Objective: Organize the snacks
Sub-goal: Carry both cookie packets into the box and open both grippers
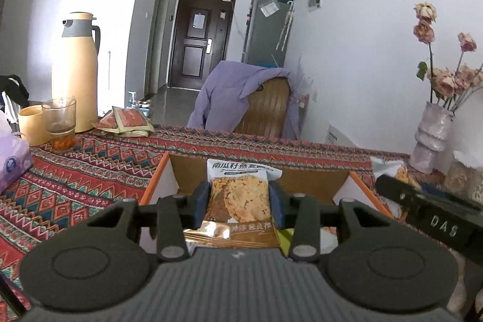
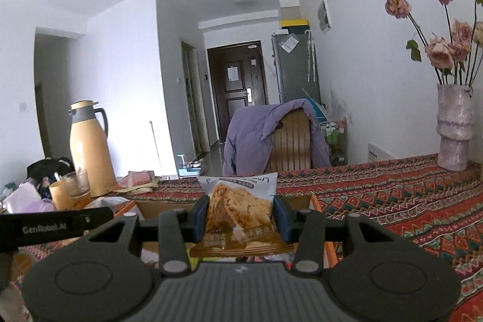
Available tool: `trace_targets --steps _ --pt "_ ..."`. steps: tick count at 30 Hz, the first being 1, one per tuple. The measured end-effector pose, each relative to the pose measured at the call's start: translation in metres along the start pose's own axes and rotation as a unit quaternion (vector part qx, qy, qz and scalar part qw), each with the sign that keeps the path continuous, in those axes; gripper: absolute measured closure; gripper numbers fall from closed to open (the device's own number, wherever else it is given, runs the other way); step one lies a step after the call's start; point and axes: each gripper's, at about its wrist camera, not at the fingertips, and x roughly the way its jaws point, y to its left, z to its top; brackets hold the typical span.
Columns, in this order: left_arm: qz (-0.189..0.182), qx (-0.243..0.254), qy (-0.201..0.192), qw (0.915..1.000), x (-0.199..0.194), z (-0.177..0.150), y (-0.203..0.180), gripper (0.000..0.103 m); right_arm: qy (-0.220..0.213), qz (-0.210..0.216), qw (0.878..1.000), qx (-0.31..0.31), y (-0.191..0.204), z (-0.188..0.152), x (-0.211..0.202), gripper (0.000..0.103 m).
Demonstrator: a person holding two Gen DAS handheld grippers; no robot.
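My left gripper is shut on a cracker snack packet with a white top and brown bottom, held upright over an open cardboard box with orange edges. My right gripper is shut on a second, similar snack packet, also above the box. The right gripper's black body shows at the right of the left wrist view, with another packet behind it. The left gripper's body crosses the left of the right wrist view.
The table wears a red patterned cloth. At its far left stand a yellow thermos, a glass cup, a yellow mug and flat sachets. A vase of dried roses stands far right. A chair with a purple jacket sits behind.
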Motion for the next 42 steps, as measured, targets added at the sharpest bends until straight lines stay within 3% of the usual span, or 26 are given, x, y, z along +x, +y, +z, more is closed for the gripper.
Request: trace_targets --steps 5,11,18,20,21,23,25,29,42 --pt "0.014 0.004 -0.013 0.9998 0.011 -0.006 0.004 0.061 0.003 0.005 1.0 0.005 -0.004 -0.012 0.01 0.059" --pt "0.029 0.015 0.015 0.9993 0.031 -0.019 0.008 0.061 0.035 0.005 0.999 0.003 -0.005 -0.023 0.021 0.059" --pt "0.022 0.011 0.025 0.9994 0.034 -0.024 0.013 0.06 0.053 0.001 0.999 -0.003 -0.003 -0.029 0.028 0.058" --pt "0.026 0.004 0.024 0.9994 0.034 -0.026 0.014 0.047 0.061 -0.001 0.998 -0.001 -0.004 -0.031 0.03 0.056" --pt "0.027 0.0 0.021 0.9994 0.033 -0.026 0.016 0.04 0.063 -0.001 0.998 0.002 -0.005 -0.032 0.031 0.052" --pt "0.032 -0.012 0.009 0.9994 0.028 -0.024 0.018 0.007 0.06 -0.003 0.998 0.011 -0.008 -0.032 0.03 0.025" --pt "0.039 -0.024 -0.011 0.9989 0.021 -0.023 0.022 0.0 0.053 -0.006 0.998 0.018 -0.01 -0.031 0.028 0.011" --pt "0.044 -0.033 -0.019 0.9983 0.018 -0.021 0.026 0.0 0.049 -0.011 0.998 0.029 -0.015 -0.031 0.026 0.0" --pt "0.031 -0.037 -0.009 0.9988 0.017 -0.021 0.025 0.0 0.045 -0.018 0.998 0.031 -0.018 -0.032 0.024 0.0"
